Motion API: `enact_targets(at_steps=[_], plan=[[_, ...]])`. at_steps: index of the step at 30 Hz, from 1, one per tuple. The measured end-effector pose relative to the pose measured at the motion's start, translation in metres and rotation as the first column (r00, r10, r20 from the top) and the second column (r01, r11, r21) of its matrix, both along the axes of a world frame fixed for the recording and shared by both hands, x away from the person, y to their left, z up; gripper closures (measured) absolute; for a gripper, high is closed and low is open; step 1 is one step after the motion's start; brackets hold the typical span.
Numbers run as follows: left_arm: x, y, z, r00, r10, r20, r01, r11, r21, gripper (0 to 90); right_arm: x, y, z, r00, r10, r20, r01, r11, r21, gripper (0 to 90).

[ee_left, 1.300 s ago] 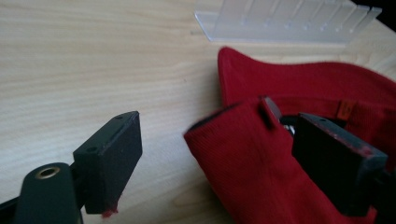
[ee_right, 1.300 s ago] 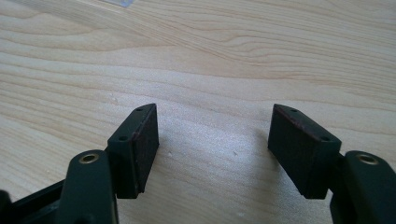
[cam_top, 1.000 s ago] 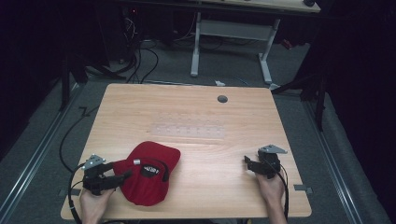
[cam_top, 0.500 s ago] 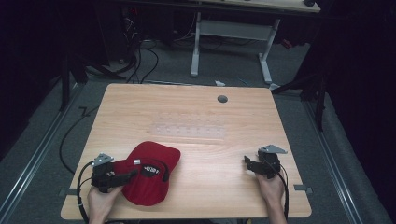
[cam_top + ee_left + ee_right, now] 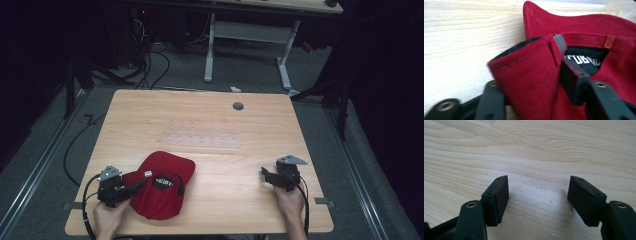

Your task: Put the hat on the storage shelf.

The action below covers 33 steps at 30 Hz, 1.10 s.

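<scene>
- Left gripper (image 5: 134, 186) just closing, now clamped on red cap (image 5: 162, 185) rear edge; brim pointing away toward table (image 5: 210, 120) centre.
- Right gripper (image 5: 266, 175) spread wide, holding nothing, well apart on the cap's far side.

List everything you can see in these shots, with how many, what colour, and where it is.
cap: one, red with a black lining, near left part of the table, its rim between the left gripper's jaws
table: one, light wood, centre of the high view
grommet: one, grey, in the tabletop near its far edge
clear sheet: one, see-through, flat on the middle of the table
second desk: one, white legs, on the floor beyond the table
floor cables: several, black, far left floor
left gripper: one, black, jaws just closed onto the cap's rim
right gripper: one, black, open over bare wood, near right
hands: two, at the near edge
</scene>
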<state>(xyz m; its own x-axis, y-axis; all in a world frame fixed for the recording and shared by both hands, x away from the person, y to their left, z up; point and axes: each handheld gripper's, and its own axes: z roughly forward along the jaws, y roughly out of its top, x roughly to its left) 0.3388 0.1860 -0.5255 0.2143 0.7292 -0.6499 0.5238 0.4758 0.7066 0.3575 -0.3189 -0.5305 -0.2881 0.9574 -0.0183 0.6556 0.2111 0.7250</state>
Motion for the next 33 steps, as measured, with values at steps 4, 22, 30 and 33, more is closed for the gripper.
enact_targets(at_steps=[4,22,30,33], plan=[[-0.001,-0.001,0.002,0.9995,-0.030,-0.003,0.030,0.9992,-0.025,70.8,0.000,0.000,0.000,1.0000,0.000,0.000,0.000,1.000,0.000,33.6],[-0.004,-0.014,0.029,0.9909,-0.126,0.049,0.128,0.9902,-0.056,83.8,0.000,0.000,0.000,1.0000,-0.003,0.000,0.003,1.000,0.000,33.6],[-0.005,-0.020,0.044,0.9832,-0.168,0.071,0.173,0.9825,-0.068,84.0,0.000,0.001,0.000,1.0000,-0.001,0.000,0.001,1.000,-0.002,33.6],[-0.006,-0.021,0.055,0.9795,-0.182,0.087,0.189,0.9786,-0.082,84.1,0.000,0.001,0.000,1.0000,-0.001,0.000,0.001,1.000,-0.002,33.6]])
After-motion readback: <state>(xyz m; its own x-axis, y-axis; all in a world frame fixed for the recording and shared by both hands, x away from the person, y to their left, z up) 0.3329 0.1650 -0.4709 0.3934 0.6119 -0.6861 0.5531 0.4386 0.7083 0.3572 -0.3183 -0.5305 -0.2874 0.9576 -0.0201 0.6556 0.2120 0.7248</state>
